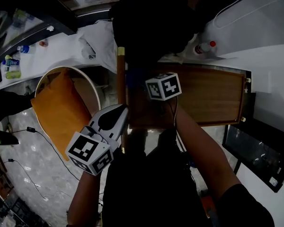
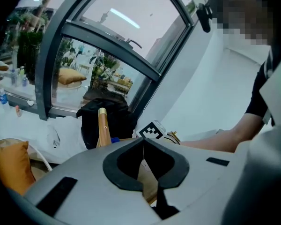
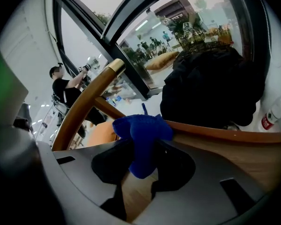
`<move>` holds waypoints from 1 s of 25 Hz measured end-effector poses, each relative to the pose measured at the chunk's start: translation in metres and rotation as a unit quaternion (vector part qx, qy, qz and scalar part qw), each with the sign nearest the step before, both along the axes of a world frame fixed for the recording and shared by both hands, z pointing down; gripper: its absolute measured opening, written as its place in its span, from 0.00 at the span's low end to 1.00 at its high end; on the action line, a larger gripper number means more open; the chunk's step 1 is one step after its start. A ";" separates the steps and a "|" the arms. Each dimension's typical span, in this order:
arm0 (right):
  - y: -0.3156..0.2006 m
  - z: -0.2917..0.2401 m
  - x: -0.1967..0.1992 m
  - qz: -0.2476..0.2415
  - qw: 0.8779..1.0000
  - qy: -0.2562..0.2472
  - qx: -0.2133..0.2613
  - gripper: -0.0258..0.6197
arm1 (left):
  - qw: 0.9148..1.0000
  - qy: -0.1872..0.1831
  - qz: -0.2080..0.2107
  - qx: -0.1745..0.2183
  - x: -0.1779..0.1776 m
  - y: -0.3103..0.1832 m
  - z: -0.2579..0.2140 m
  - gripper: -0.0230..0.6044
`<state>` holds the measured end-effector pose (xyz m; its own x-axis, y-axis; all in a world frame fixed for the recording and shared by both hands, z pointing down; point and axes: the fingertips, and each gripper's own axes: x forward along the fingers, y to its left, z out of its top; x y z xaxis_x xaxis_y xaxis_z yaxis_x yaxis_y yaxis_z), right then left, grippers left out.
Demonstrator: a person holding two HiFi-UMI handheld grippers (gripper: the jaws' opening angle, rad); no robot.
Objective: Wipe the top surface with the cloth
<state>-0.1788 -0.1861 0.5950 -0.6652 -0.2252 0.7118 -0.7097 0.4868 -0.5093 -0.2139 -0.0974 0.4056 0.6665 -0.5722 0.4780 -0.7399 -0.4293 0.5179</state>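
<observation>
Right gripper [image 3: 144, 153]: jaws about half apart, clamped on a bunched bright-blue cloth [image 3: 141, 135]. The cloth is at the 9 o'clock end of the brown wooden rimmed top [image 1: 213, 96]; I can't tell if it touches the wood. Left gripper [image 2: 143, 144]: jaws together, empty, at 7 o'clock off the top.

Risks:
- Only a wad is pinched, so drag may pull it free.
- The rim and the brass-capped round wooden post [image 3: 89, 100] could snag it.
- The black bag [image 1: 149, 22] crowds the 12 o'clock edge.

The blue cloth [image 3: 143, 142], bunched into a wad (pinched in the right gripper [image 3: 141, 161]), sits at the left end of the brown wooden top surface [image 1: 208, 96].
</observation>
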 end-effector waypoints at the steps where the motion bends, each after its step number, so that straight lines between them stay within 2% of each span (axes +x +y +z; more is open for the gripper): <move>1: -0.001 0.000 0.001 0.002 1.000 0.005 0.001 0.25 | 1.000 0.002 0.000 0.000 0.002 -0.001 -0.001 0.06; 10: -0.002 0.003 0.035 0.029 0.999 0.036 0.003 0.25 | 1.000 0.015 0.021 0.001 0.041 0.002 -0.009 0.06; 16: -0.008 0.006 0.076 0.055 0.997 0.050 0.017 0.25 | 0.999 0.016 0.032 -0.003 0.067 0.003 -0.007 0.06; 19: -0.010 0.010 0.109 0.070 0.993 0.091 0.022 0.24 | 0.999 0.016 0.039 -0.004 0.081 0.005 -0.008 0.06; 20: -0.009 0.014 0.123 0.076 0.990 0.113 0.022 0.15 | 0.999 0.016 0.041 -0.003 0.086 0.006 -0.008 0.06; 21: -0.008 0.018 0.135 0.083 0.989 0.122 0.022 0.10 | 0.999 0.016 0.043 -0.003 0.091 0.007 -0.009 0.06; 25: -0.003 0.012 0.148 0.102 0.994 0.037 0.023 0.09 | 0.999 0.017 0.050 0.000 0.112 0.008 -0.010 0.06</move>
<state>-0.0306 -0.1890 0.6071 -0.5484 -0.3844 0.7426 -0.8309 0.3503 -0.4323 -0.1023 -0.0889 0.3957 0.7359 -0.5021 0.4542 -0.6756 -0.5002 0.5416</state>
